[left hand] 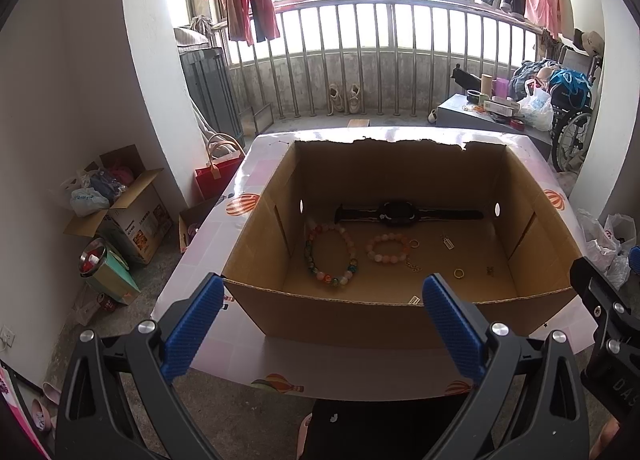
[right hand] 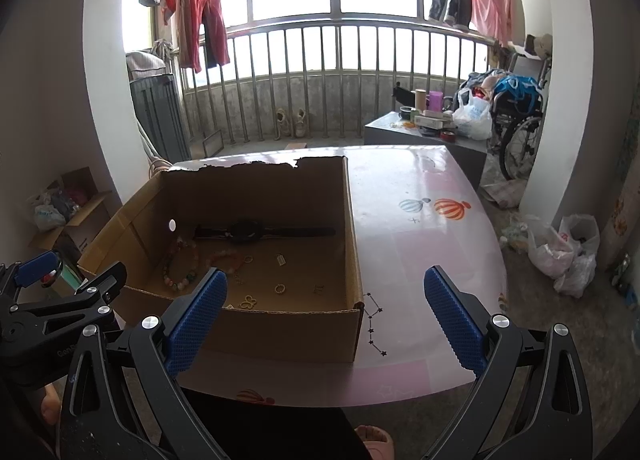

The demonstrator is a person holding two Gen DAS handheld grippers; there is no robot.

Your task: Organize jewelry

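An open cardboard box [left hand: 256, 300] [right hand: 352, 244] sits on the table. Inside lie a black watch [left hand: 400, 213] [right hand: 246, 231] at the back, a large multicoloured bead bracelet [left hand: 330, 254] [right hand: 180, 272], a smaller pink bead bracelet [left hand: 388, 248], a gold ring [left hand: 459, 273] [right hand: 280, 289], a small ring [left hand: 414, 243], a tag [left hand: 448, 242] and a gold butterfly charm [right hand: 248, 302]. My left gripper [left hand: 320, 320] is open and empty, just in front of the box's near wall. My right gripper [right hand: 326, 316] is open and empty, at the box's front right corner.
The table [right hand: 420, 220] has a pink cloth with balloon prints. Its right half is bare. Cardboard boxes and bags [left hand: 116, 196] stand on the floor at left. A low table with clutter [right hand: 432, 120] and a wheelchair [right hand: 520, 128] stand at the back right.
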